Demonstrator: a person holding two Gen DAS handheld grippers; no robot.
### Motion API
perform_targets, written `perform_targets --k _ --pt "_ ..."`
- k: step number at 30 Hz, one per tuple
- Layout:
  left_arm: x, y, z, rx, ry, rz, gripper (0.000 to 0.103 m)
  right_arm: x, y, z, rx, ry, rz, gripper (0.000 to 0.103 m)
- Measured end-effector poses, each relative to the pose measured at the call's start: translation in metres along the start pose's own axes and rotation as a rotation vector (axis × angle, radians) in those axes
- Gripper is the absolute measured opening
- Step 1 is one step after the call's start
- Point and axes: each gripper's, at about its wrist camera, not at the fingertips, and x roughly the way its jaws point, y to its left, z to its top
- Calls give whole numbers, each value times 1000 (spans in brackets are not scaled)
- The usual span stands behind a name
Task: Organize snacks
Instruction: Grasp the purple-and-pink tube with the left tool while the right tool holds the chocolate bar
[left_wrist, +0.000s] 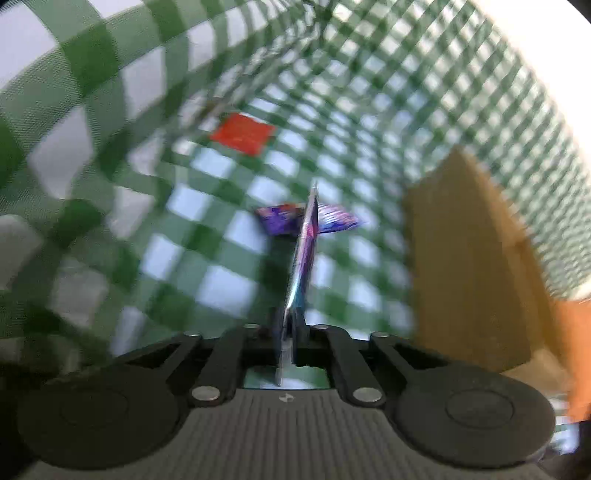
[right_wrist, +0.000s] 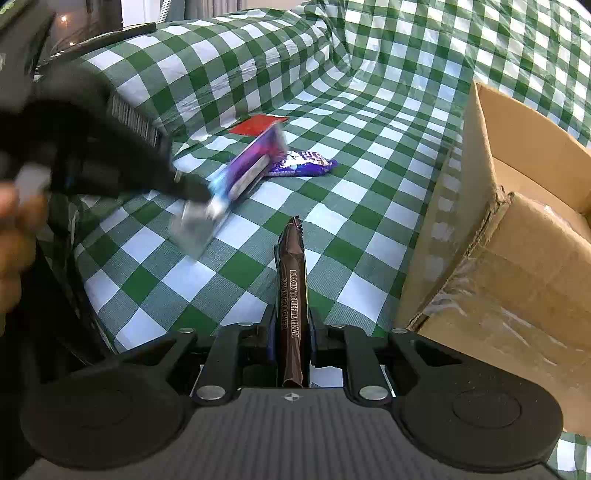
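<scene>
My left gripper (left_wrist: 291, 332) is shut on a purple and blue snack packet (left_wrist: 304, 258), held edge-on above the cloth; it shows blurred in the right wrist view (right_wrist: 255, 162), with the gripper (right_wrist: 207, 199) at the left. My right gripper (right_wrist: 291, 332) is shut on a dark brown cracker packet (right_wrist: 293, 295) marked "Black Truffle Ham". Another purple packet (right_wrist: 303, 164) lies on the checked cloth; it also shows in the left wrist view (left_wrist: 332, 219). A red packet (right_wrist: 258, 123) lies farther back, also in the left wrist view (left_wrist: 243, 136).
An open cardboard box (right_wrist: 517, 236) stands at the right on the green and white checked cloth (right_wrist: 369, 110); its flap rises at the right in the left wrist view (left_wrist: 465, 258). A hand (right_wrist: 11, 240) holds the left gripper. The left wrist view is motion-blurred.
</scene>
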Motion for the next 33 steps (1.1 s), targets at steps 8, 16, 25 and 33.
perform_targets --k 8,16,25,33 --pt "6 -35 -5 207 -63 87 48 -2 -1 -2 0 -2 5 18" --pt "37 -55 -16 426 -82 204 49 -3 -1 -4 -11 -6 2 18" --pt "33 -51 -17 435 -82 187 28 -4 4 -6 -38 -22 -20 18" --pt "15 -50 -13 407 -138 136 25 -22 10 -8 -90 -124 -38 16"
